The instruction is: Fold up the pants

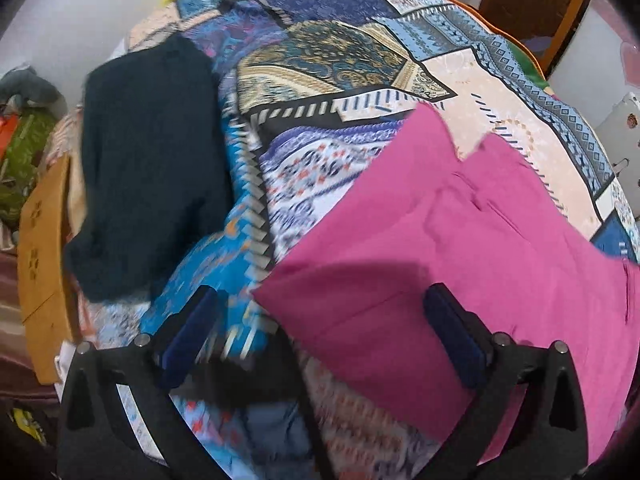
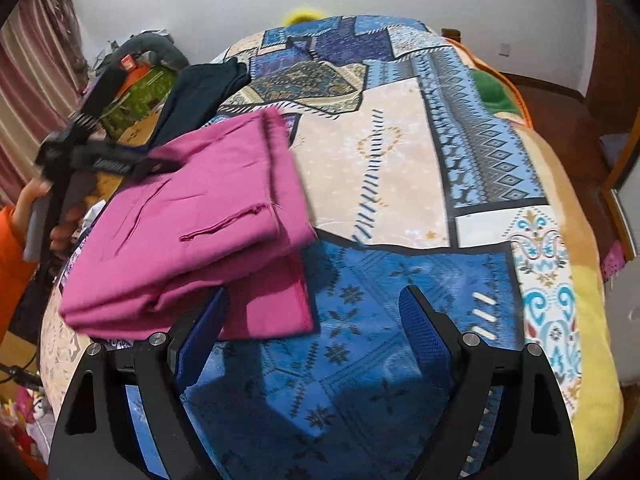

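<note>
The pink pants (image 1: 460, 248) lie folded in a thick stack on the patterned bedspread (image 1: 320, 80). They also show in the right wrist view (image 2: 188, 232) at the left. My left gripper (image 1: 320, 328) is open and empty, its right finger over the pants' near corner. It also shows from the side in the right wrist view (image 2: 108, 162), at the far left edge of the pants. My right gripper (image 2: 316, 340) is open and empty above the bedspread (image 2: 400, 168), just right of the pants' near corner.
A dark folded garment (image 1: 148, 168) lies on the bed's left side; it also shows in the right wrist view (image 2: 204, 88). A cardboard box (image 1: 44, 248) and clutter stand beside the bed on the left. A wooden door (image 1: 532, 4) is at the back right.
</note>
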`<state>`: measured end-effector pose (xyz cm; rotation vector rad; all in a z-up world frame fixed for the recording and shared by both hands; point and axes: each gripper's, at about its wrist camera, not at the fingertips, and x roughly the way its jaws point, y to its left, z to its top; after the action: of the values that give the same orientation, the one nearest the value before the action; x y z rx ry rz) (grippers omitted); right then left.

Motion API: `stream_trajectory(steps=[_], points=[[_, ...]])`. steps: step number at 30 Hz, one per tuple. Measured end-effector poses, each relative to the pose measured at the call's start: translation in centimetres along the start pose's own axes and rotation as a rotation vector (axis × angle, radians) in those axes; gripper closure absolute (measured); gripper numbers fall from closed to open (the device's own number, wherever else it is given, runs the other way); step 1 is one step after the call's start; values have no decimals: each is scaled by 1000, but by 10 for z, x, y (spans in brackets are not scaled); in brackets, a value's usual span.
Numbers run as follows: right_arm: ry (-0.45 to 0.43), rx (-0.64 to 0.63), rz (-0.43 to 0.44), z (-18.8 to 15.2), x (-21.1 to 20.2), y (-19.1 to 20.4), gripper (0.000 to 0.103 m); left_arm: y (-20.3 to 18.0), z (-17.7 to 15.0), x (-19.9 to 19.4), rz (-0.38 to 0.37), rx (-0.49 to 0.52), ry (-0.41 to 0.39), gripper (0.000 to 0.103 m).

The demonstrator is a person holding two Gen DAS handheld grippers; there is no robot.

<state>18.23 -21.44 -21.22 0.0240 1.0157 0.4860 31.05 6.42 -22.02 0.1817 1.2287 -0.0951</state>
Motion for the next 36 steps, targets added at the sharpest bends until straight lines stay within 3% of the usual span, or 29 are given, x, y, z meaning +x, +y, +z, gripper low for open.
stream_trajectory(steps=[8,18,23,25,29,31,34,36], points=[[-60,8,-16,6,-22,2,18,1,-54,-39,43,-48,-62,0],[-79,-58,22,9,-18,38,18,-4,-107,-70,-111,-184,-118,0],[-31,-64,56,3,-2,47,20,-5,-124,-87,-116,-194,-176,0],[-20,-68,76,0,2,48,26,1,-133,-91,-119,-205,-188,9],[7,-55,140,-1,6,48,48,14,-150,-92,-167,-269,-186,27],[1,-65,137,-3,4,51,54,18,-158,-91,-146,-293,-184,42],[2,-84,131,-6,4,55,61,22,-168,-90,-145,-319,-192,50],[6,-90,126,-8,4,56,62,20,-172,-90,-114,-308,-198,50]])
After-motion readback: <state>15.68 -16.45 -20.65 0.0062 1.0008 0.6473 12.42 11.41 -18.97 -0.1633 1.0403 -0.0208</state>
